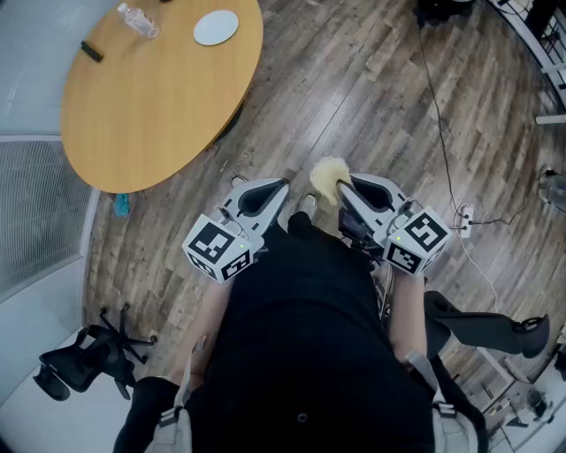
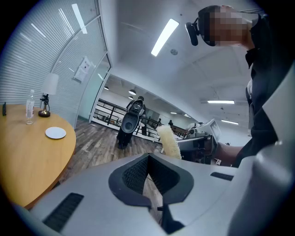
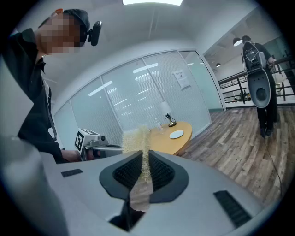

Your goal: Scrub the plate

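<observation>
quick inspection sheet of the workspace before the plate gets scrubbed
surface: round wooden table, away from both grippers
job's things: white plate on the table, untouched; pale fibrous scrubber off the table
clutter: clear bottle and small dark object on the table
grippers: left gripper shut, empty; right gripper shut on the scrubber
cables: cable across the floor to a power strip
surroundings: wood floor; black office chair

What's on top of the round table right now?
On the round table: a white plate, a clear bottle, a dark flat object and a small lamp. Nothing rests on the plate. The head view crops the table's far edge, so anything there is unseen.
</observation>
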The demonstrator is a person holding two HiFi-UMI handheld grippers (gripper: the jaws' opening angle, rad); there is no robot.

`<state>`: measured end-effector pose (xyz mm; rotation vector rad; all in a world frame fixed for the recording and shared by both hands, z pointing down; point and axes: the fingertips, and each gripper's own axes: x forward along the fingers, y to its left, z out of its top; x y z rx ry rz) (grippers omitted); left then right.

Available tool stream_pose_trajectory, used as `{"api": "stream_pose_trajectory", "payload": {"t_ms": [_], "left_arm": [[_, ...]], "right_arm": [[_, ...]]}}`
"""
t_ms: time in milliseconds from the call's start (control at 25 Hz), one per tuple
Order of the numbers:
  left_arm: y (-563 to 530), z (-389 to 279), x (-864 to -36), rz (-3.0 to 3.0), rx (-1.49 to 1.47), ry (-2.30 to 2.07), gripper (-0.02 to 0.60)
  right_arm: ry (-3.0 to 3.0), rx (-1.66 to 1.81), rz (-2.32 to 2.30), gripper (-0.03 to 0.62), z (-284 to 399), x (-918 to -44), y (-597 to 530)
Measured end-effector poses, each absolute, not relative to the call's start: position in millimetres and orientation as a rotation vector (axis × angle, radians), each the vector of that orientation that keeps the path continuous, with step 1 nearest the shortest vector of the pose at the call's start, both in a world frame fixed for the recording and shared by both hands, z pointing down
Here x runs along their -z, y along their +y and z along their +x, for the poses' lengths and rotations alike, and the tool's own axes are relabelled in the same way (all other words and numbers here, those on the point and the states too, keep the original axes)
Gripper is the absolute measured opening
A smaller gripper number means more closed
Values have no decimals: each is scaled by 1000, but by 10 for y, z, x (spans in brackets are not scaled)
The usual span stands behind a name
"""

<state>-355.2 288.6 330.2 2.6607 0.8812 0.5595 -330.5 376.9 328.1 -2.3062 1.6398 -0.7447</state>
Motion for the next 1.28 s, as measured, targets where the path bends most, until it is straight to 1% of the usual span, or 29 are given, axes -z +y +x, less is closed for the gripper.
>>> {"api": "stream_pose_trajectory", "payload": {"t_ms": [400,760,1000,1280], "left_arm": [[3105,-3558,-3375,2675,-594,898,12],[3091,-3484,-3418,2675,-644,945,12],[2967,-3094,-3485,2644,-645,984,12],[2872,-2292,-3379,2625,-590,1074,12]], "right_arm": [[1577,754,-2297,48,-3312,-3351,4026],[1546,772,-2288,48,-3228,-3459,3947],[1510,796,-2311,48,-2967,-3497,3811],[1465,802,-2381,48,-2252,-3366,3694]]}}
